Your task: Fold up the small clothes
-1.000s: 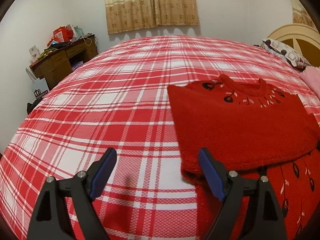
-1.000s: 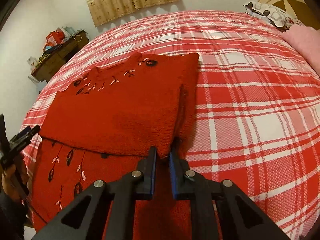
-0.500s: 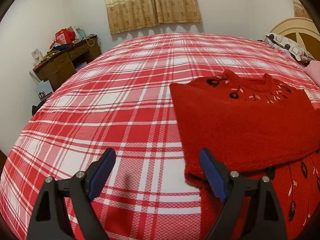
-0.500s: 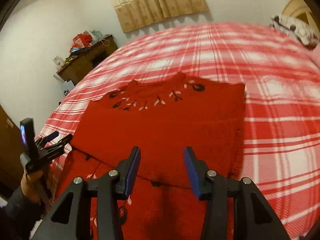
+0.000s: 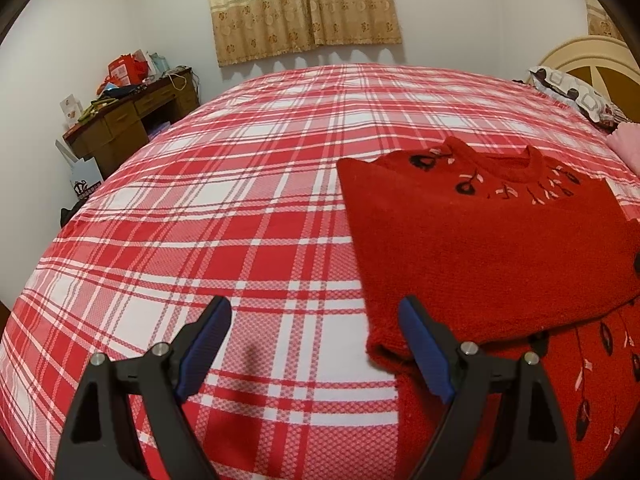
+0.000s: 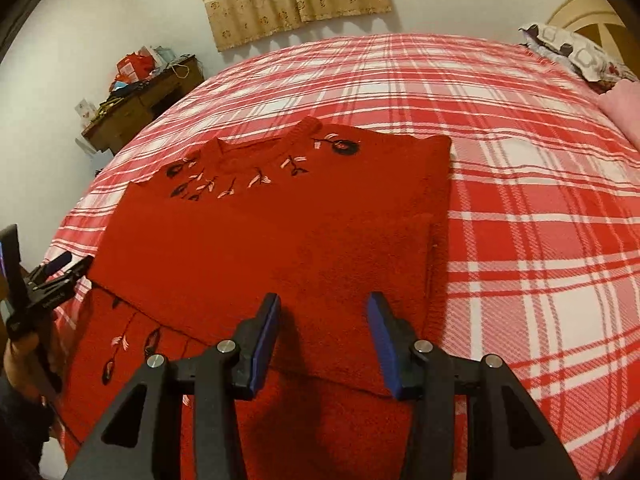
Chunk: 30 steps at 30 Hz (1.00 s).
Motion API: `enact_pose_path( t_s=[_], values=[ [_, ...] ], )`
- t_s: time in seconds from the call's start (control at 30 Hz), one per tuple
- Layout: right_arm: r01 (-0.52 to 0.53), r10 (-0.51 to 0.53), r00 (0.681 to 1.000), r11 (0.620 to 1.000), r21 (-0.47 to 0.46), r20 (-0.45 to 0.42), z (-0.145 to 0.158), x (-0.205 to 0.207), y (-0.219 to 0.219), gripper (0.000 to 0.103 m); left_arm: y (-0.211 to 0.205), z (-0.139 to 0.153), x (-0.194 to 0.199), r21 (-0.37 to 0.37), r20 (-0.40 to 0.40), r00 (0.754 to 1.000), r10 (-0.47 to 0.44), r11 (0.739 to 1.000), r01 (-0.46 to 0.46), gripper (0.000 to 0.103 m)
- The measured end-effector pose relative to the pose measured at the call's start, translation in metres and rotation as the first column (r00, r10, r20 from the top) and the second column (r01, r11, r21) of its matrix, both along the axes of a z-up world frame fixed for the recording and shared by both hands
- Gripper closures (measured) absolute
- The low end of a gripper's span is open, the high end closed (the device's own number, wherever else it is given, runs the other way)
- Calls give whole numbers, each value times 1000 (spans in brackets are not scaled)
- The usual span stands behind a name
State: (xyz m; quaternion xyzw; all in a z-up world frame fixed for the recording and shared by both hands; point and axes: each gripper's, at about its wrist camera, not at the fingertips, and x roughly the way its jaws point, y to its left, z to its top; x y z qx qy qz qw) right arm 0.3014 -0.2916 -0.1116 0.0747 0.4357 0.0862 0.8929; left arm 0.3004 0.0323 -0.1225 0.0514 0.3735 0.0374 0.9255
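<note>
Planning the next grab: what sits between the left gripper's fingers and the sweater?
Only bare plaid bedspread between the left gripper fingers; the red sweater begins at its right finger, in the left wrist view.

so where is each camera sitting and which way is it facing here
Left wrist view: sits on the left gripper, angled down across the plaid bed; its open fingers frame the red sweater's near left corner.
Right wrist view: sits on the right gripper, angled down over the sweater's folded sleeves; its fingers stand apart with nothing between them, and the person's left hand shows at the left edge.
Shared: sweater, bed, curtain, cluttered desk, pillow.
</note>
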Motion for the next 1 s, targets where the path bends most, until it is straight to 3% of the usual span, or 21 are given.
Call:
enact_pose_path(
  t_s=[0.23, 0.33, 0.5, 0.77, 1.0],
  values=[
    [45, -45, 999, 998, 42, -8, -3, 5, -10, 57, -3, -2, 1, 9, -6, 1000, 1, 1000, 0, 11],
    [28, -28, 1000, 1000, -13, 3, -2, -1, -3, 57, -4, 1, -3, 20, -1, 1000, -6, 1000, 7, 11],
    [50, -51, 999, 998, 30, 12, 3, -11, -9, 57, -7, 8, -16, 10, 0, 1000, -27, 1000, 27, 11],
    [41, -41, 999, 999, -15, 14, 6, -31, -3, 56, -15, 11, -27, -2, -3, 998, -61, 998, 61, 11],
    [34, -33, 999, 999, -11, 20, 9, -53, 1, 49, -20, 16, -42, -33, 4, 997, -83, 996, 83, 11]
  ],
)
